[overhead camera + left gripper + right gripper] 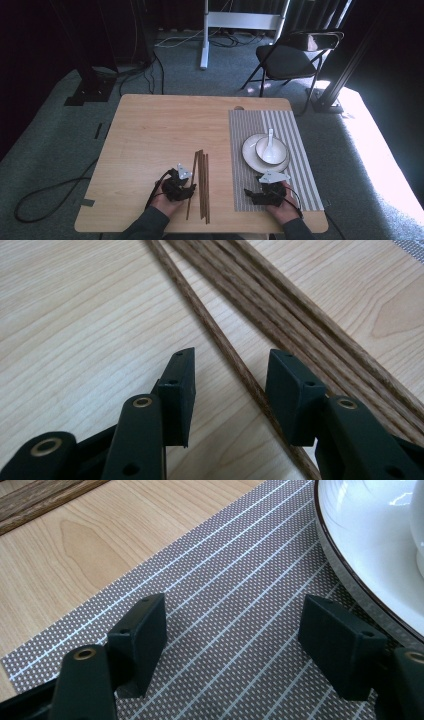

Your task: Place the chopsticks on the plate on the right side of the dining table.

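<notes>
I have plenty of bare bench (pixel 150 135) to the left of my left gripper (pixel 188 191), while the near edge sits close under both hands. The chopsticks (pixel 202 180) lie in a loose bundle running away from me, between the left gripper and the striped mat (pixel 295 135). In the left gripper view one chopstick (pixel 235 362) lies apart from the bundle and passes between my jaws; the jaws are released and do not touch it. My right gripper (pixel 265 192) rests low over the mat, jaws spread wide on nothing, with the plate (pixel 360 555) rim just beside one of its jaws
</notes>
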`<action>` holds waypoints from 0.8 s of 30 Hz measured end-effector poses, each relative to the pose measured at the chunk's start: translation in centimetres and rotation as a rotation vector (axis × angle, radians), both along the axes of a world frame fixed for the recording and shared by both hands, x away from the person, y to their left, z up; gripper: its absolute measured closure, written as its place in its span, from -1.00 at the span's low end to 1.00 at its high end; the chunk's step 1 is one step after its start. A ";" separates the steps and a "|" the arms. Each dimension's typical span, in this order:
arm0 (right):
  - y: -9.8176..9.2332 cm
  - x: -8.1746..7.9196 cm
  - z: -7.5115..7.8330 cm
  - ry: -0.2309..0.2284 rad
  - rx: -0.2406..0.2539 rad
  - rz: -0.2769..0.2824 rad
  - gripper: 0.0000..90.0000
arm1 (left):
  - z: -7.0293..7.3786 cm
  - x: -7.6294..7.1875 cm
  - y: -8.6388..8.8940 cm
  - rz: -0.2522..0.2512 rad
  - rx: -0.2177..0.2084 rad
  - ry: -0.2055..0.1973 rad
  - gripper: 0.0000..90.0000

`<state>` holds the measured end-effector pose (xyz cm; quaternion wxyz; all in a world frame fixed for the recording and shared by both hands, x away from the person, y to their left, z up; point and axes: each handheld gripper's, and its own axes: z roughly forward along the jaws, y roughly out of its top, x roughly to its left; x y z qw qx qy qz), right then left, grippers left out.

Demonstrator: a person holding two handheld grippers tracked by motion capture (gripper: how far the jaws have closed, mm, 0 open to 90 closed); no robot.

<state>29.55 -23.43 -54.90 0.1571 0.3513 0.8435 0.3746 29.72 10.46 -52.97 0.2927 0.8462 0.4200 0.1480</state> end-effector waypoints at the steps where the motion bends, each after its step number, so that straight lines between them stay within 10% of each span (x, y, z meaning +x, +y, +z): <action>1: 0.0 0.0 0.0 0.000 0.000 0.000 -0.41 | 0.0 0.0 0.1 0.007 0.001 0.001 0.24; 24: 0.0 0.0 0.0 0.000 0.000 0.000 -0.41 | 0.3 0.3 2.6 0.099 0.014 0.026 0.47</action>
